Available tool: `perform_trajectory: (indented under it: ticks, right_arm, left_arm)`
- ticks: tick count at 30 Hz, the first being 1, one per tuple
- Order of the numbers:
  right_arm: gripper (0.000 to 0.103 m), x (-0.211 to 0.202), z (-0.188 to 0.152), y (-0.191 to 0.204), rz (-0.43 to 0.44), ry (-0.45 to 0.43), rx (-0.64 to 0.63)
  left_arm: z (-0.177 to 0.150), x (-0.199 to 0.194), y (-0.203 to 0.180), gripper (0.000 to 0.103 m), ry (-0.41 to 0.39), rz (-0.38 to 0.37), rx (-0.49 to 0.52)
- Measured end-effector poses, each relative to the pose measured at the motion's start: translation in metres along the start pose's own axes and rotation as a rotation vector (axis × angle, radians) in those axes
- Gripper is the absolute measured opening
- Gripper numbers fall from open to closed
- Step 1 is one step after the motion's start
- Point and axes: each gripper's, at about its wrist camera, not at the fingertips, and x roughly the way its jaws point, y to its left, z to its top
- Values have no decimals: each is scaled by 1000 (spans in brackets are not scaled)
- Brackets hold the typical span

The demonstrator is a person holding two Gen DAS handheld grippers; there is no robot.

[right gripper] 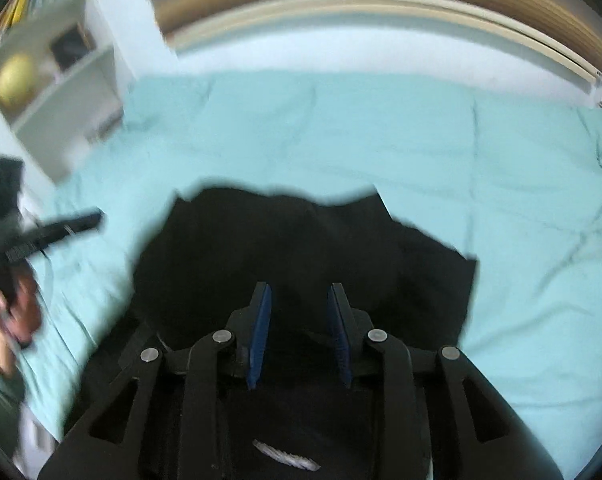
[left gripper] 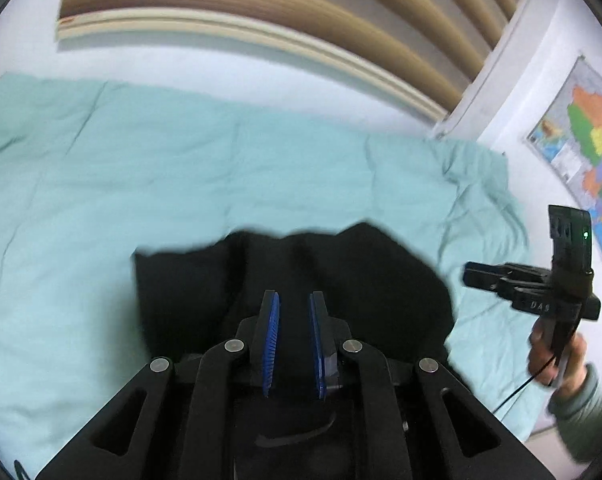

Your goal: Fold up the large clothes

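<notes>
A black garment point(left gripper: 361, 272) lies bunched in a rough pile on a teal bed cover point(left gripper: 141, 180). My left gripper point(left gripper: 295, 298) hovers over the pile's near side. Its blue pads stand almost together with a thin slit, and no cloth shows in it against the black behind. In the right wrist view the same garment point(right gripper: 281, 240) spreads below my right gripper point(right gripper: 299, 290), whose pads stand apart with nothing pressed between them. A hand in a grey-green sleeve holds the right gripper point(left gripper: 471, 276) beside the pile's right edge. The left gripper point(right gripper: 95, 218) appears blurred at the pile's left.
The teal cover point(right gripper: 381, 128) stretches wide beyond and beside the garment. Beige slats point(left gripper: 301, 12) run along the far side of the bed. A coloured map point(left gripper: 581, 152) hangs on the right wall. A white shelf unit point(right gripper: 61, 92) holding a yellow ball point(right gripper: 15, 76) stands at the left.
</notes>
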Motion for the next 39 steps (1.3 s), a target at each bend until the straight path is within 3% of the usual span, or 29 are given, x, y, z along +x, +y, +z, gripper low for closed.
perform_trajectory:
  ticks: [2,4,5,7,11,14,16,20,24,27,30,32,35,37,39]
  right_arm:
    - [35,1,17,5,17,-18,27]
    - [46,12,30,13,43,-22,44]
    - [55,20,34,16,42,-10,45]
    - [57,40,27,24,43,56,42]
    - [57,97,-23,13,-9,239,40]
    - [57,144,-83,1,-74,385,28]
    - [57,158,-105,-1,-89,369,25]
    - [57,161,-110,2,-130,335,24]
    - [57,135,-104,-8,-47,330,45]
    - [58,100,-91,-13,8,263,69]
    - [58,77,-71,-18,-18,169,71]
    - [58,85,-62,-23,-39,158,81]
    - [58,131,-70,-31,-129,245,84]
    - [57,162,-77,-34,-134,337,94]
    - [57,165,-79,-32,-140,335,95]
  left_arm:
    - [12,13,-10,16,8,-8,15]
    - [16,33,-15,16,44,-6,25]
    - [13,46,-16,16,75,-17,27]
    - [2,66,-12,16,132,-31,24]
    - [-46,111,0,16,291,-38,-3]
    - [-93,149,11,16,414,5,-48]
    - [-113,165,18,16,420,24,-79]
    - [-110,163,24,14,402,17,-153]
    - [-103,131,13,14,349,-8,-118]
    - [-94,104,2,14,277,-53,-112]
    - [-85,91,-10,16,226,-140,-110]
    - [-86,102,-15,17,244,-113,-88]
    - [-100,149,-8,18,381,39,-88]
    - [-109,166,3,19,407,34,-146]
    - [-108,163,9,19,400,9,-197]
